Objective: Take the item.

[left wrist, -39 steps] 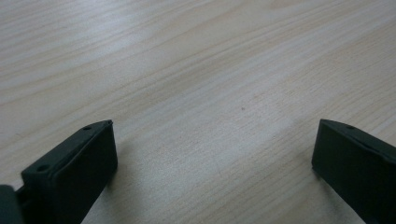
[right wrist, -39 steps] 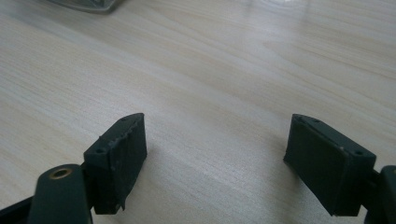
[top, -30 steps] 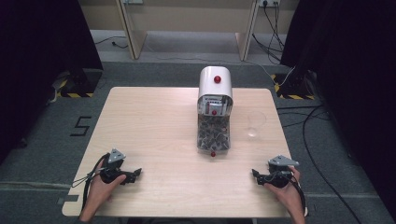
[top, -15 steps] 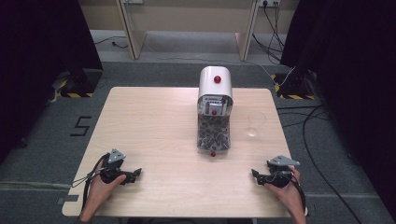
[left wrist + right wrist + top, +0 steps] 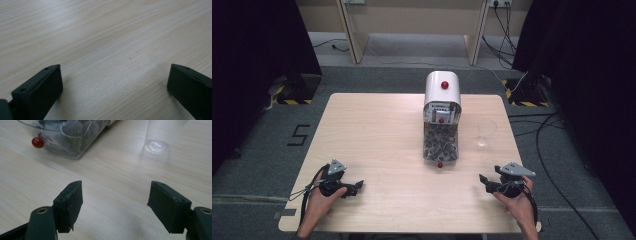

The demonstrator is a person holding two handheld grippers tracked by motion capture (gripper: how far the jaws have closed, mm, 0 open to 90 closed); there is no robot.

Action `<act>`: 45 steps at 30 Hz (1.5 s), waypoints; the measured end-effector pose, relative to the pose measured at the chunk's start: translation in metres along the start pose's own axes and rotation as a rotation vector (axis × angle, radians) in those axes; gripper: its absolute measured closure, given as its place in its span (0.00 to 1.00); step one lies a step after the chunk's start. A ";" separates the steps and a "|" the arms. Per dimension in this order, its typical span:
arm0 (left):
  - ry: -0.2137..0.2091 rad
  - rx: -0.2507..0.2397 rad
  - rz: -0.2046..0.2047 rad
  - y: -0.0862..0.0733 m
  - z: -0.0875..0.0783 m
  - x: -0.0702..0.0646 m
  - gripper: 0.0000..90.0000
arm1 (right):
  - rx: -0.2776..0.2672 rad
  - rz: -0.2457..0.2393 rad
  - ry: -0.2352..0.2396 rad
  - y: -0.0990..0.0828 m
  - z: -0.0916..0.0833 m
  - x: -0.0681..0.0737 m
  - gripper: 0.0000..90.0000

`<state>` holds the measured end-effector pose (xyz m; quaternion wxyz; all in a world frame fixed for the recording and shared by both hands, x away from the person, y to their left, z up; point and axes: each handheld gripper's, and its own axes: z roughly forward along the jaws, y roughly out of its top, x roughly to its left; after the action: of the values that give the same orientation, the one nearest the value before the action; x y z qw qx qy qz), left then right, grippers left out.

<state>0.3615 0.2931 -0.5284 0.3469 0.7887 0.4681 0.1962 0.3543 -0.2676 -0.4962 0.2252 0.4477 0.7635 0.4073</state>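
The clear plastic cup (image 5: pixel 486 132) stands upright on the right part of the table (image 5: pixel 377 125), just beside the dispenser (image 5: pixel 442 117), a white machine with a red knob on top and a transparent bin in front that is full of small dark pieces. In the right gripper view the cup (image 5: pixel 158 138) is ahead and a little to the right of the jaws, and the bin (image 5: pixel 67 135) with its small red knob (image 5: pixel 38 142) lies ahead to the left. These two things are the nearest to the right gripper (image 5: pixel 490 183), which rests near the front edge of the table with its jaws apart and nothing between them; the jaws have just been closing a little, but the gap is wide. The left gripper (image 5: pixel 356 186) lies well apart from everything, at the front left, its jaws also wide apart over bare wood (image 5: pixel 105 50). The main risk, as it seems, is the cup: it is light, thin and transparent, so its wall is hard to judge, and a jaw that arrives too low or from one side can push it over or slide it away toward the table edge. A squeeze that is too strong can also crush or deform it. If the cup goes under the outlet not centred, the pieces can spill on the table.
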 end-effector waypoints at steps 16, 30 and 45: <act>0.000 0.001 0.000 0.000 0.000 0.000 0.00 | -0.078 -0.058 0.030 0.030 -0.002 0.014 0.40; 0.000 0.000 0.000 0.000 0.000 0.000 0.00 | -0.124 -0.104 0.062 0.058 0.006 0.032 0.41; 0.000 0.000 0.000 0.000 0.000 0.000 0.00 | -0.129 -0.160 0.083 0.082 0.032 0.050 0.45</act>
<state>0.3615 0.2931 -0.5283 0.3468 0.7888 0.4681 0.1961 0.3931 -0.1893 -0.4461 0.2536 0.3528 0.7775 0.4547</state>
